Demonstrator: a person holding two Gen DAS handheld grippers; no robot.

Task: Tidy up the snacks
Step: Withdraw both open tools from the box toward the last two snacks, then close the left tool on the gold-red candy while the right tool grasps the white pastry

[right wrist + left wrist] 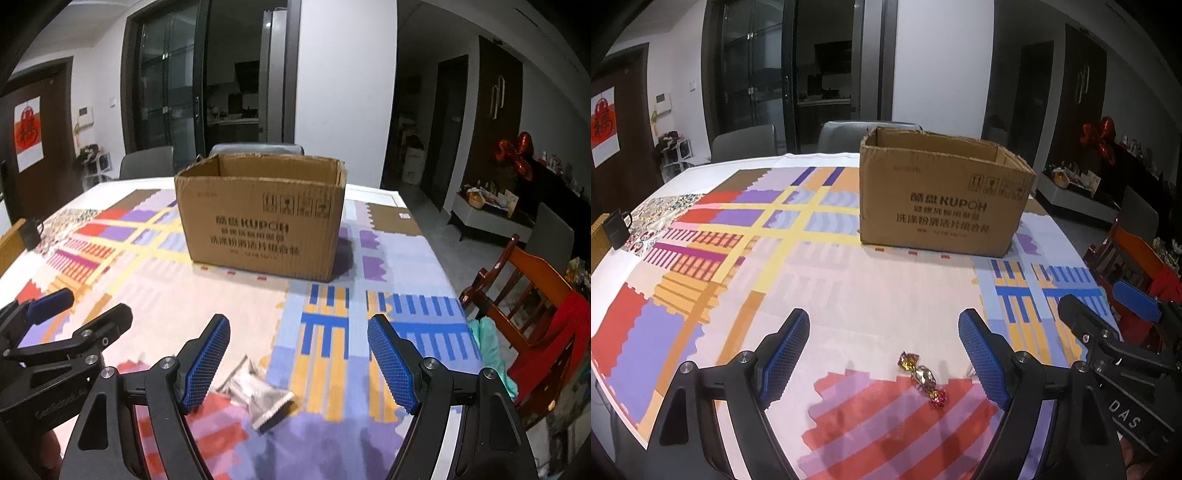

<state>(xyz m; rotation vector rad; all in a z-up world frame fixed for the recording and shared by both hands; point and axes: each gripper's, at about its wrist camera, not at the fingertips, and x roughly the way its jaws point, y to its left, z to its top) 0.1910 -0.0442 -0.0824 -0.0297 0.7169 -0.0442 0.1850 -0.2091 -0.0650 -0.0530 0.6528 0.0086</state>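
A: What's around the work area?

B: A table (849,288) under a patchwork-patterned cloth in red, purple, yellow and blue. An open cardboard box (942,206) with dark printed lettering stands toward the far side, flaps up. Grey chairs (744,146) sit behind it, a wooden chair (532,291) with a red cloth (554,343) draped over it stands at the right edge, and a small black bag (616,229) rests near the left edge.

A: Anything in the way?

B: The cloth between the grippers and the box is bare. The two grippers sit just beside each other, each visible at the edge of the other's view.

A: And the snacks?

B: A wrapped candy (922,378), shiny gold and pink foil twisted at both ends, lies on a red-and-purple striped patch at the near edge. A silvery-white snack packet (264,397) with a dark crimped end, slightly blurred, lies flat nearby.

A: Gripper states?

B: The left gripper (884,354) has its blue pads spread wide and holds nothing; the candy lies on the cloth below the gap, closer to the right-hand pad. The right gripper (297,363) is equally wide and empty, the packet lying below, near its left-hand pad.
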